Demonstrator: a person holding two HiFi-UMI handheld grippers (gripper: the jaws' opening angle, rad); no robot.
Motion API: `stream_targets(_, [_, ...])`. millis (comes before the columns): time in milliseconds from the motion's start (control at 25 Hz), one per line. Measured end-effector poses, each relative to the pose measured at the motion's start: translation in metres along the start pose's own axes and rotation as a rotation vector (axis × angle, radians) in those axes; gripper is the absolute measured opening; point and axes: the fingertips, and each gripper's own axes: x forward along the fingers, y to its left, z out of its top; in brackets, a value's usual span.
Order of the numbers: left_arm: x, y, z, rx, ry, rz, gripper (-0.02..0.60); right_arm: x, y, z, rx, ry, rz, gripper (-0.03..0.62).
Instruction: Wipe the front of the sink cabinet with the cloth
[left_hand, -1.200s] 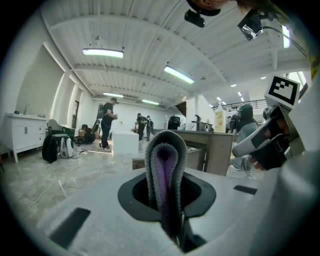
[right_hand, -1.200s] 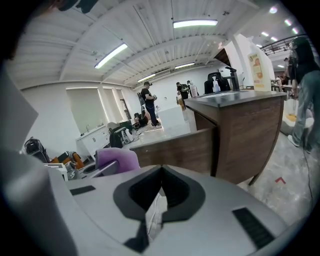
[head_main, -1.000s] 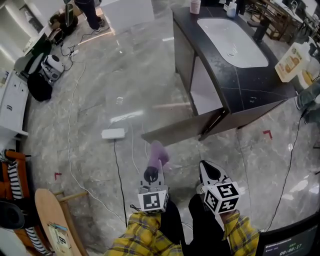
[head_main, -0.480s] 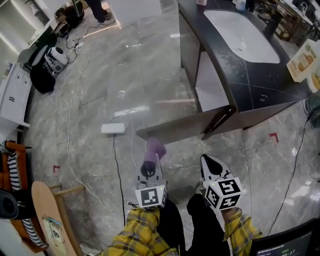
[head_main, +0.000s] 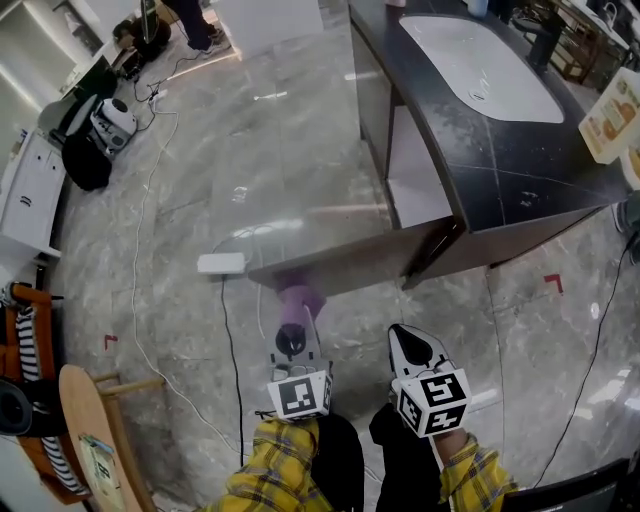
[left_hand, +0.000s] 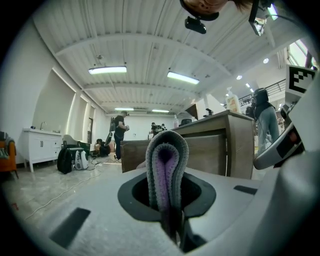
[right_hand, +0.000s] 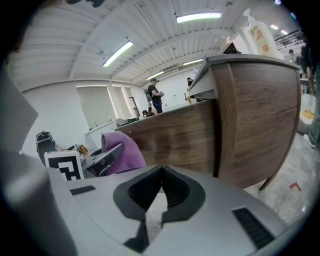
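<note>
The left gripper (head_main: 300, 322) is down low and reaching forward, its fingers clamped tight on the folded purple cloth (head_main: 297, 299). The left gripper view shows the fold standing up right between them. The cloth's far end sits at the lower edge of a wood panel (head_main: 350, 262) that juts leftward from the near corner of the sink cabinet (head_main: 372, 110), by the look of it an open door. In the right gripper view the cloth is close up against that wood. Touching or just shy? No angle settles it. The right gripper (head_main: 403, 338) hangs just to the right, near the corner, fingers closed together on nothing.

Progress, as I read it: the cloth is in hand and brought to the cabinet, so that part is done. The wiping itself looks barely begun at best. No damp streak or cleaned patch shows on the wood, and nearly all of the front remains to cover.

Hard to see: the head view looks down so steeply that the panel is only a thin sliver below the dark tabletop (head_main: 500, 175) and the white sink (head_main: 480, 65). The cabinet's far end is cut off at the top edge.
</note>
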Motion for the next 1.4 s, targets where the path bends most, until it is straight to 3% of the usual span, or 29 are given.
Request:
stream_targets(160, [0.015,-0.023,-0.01,0.014,0.014,-0.032,0.035,-0.001,-0.007,-0.011,0.009,0.008,0.008,0.003])
stream_targets(320, [0.034,-0.053,0.009,0.018,-0.055,-0.105,0.035,-0.001,-0.014,-0.017,0.022,0.005,0.006,0.003])
stream_targets(640, [0.061,-0.101,0.014,0.04,-0.072,-0.215,0.035,0.0,-0.039,-0.014,0.022,0.01,0.004,0.003])
stream_targets(1400, [0.106,-0.199,0.007,0.063,-0.092,-0.386,0.035,-0.005,-0.093,-0.024,0.048,0.031,-0.024,0.003])
